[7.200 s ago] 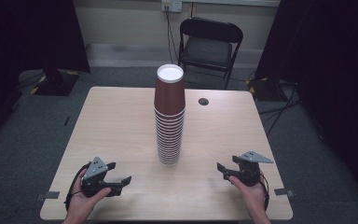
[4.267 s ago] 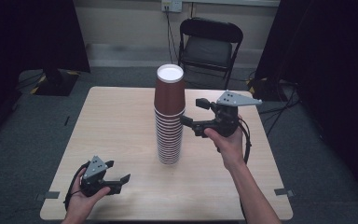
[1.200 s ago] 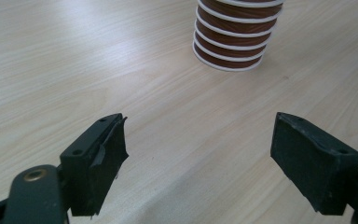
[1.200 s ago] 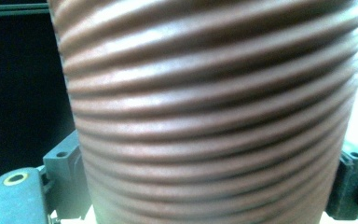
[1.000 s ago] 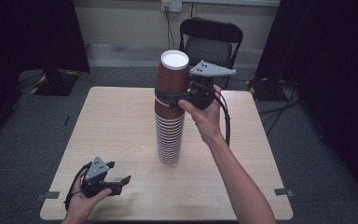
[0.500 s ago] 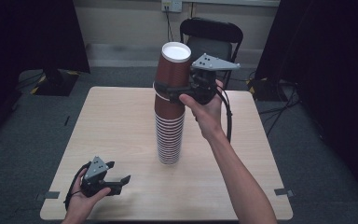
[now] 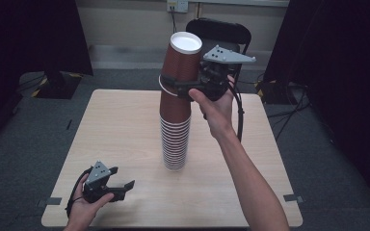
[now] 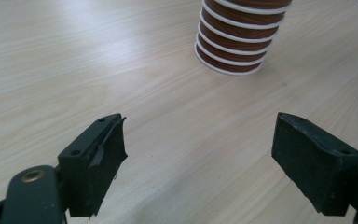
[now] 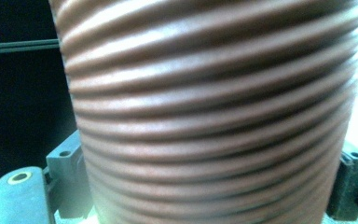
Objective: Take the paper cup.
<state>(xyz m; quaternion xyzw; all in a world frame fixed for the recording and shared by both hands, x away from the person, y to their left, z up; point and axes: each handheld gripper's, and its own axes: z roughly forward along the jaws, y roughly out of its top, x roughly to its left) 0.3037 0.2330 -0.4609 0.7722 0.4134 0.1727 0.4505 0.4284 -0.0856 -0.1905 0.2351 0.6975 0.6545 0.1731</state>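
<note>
A tall stack of brown ribbed paper cups [image 7: 175, 139] stands upside down in the middle of the wooden table [image 7: 125, 125]. My right gripper [image 7: 171, 84] is shut on the sides of the top cup [image 7: 182, 62], which is lifted partway off the stack and leans slightly right. In the right gripper view the cup's ribbed wall [image 9: 214, 116] sits between the jaws of the right gripper [image 9: 209, 186]. My left gripper [image 7: 126, 188] rests open near the table's front left corner. In its own view the left gripper [image 8: 200, 154] has nothing between its jaws, and the stack's lowest cups [image 8: 237, 42] stand farther off.
A black folding chair [image 7: 217, 33] stands behind the table's far edge. Dark curtains hang on both sides. Bare tabletop lies left and right of the stack.
The right gripper has risen with the top cup, drawing it further up off the stack. The left gripper has stayed where it was.
</note>
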